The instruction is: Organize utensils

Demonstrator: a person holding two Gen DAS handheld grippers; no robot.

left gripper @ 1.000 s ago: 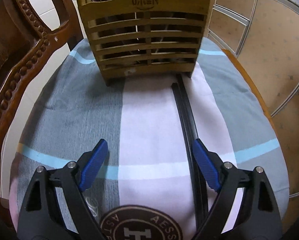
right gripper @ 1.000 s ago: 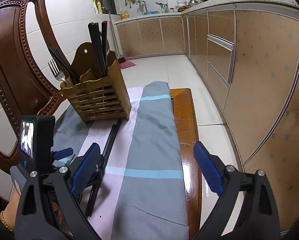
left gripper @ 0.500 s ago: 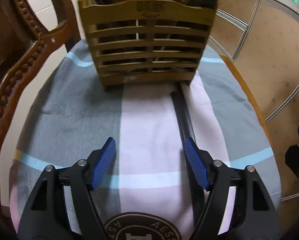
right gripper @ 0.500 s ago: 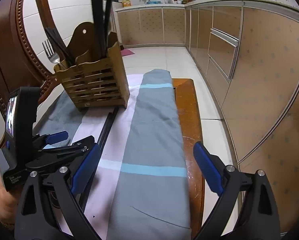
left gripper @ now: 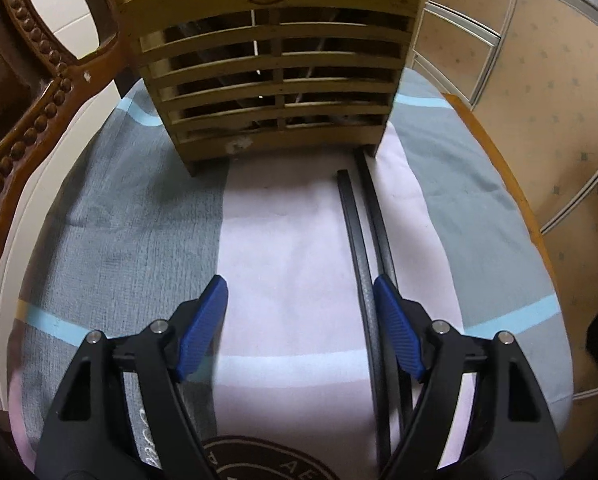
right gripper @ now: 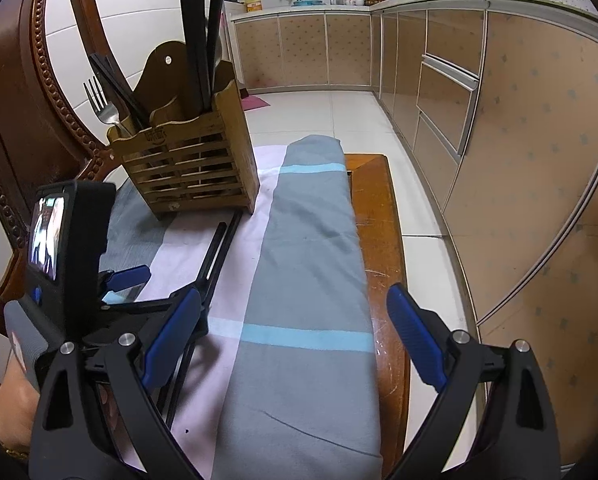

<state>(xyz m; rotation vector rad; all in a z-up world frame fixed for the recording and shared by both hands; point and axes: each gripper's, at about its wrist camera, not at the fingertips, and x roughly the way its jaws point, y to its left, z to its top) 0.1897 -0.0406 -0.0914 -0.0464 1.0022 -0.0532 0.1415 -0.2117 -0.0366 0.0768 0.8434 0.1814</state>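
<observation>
A slatted bamboo utensil holder stands on a cloth-covered chair seat, with a fork and black chopsticks upright in it. Two more black chopsticks lie side by side on the pink stripe, running from the holder's right foot towards me. My left gripper is open low over the cloth. One chopstick lies just inside its right pad and the other passes under that finger. My right gripper is open above the grey cloth and holds nothing. The left gripper also shows in the right wrist view, over the lying chopsticks.
The seat cloth is grey and pink with light blue stripes. A carved wooden chair back rises on the left. The bare wooden seat edge lies on the right, with tiled floor and kitchen cabinets beyond. A hand holds the left gripper.
The left gripper's jaws have narrowed and it has come closer to the holder, its right pad now beside the chopsticks. The right gripper has barely moved.
</observation>
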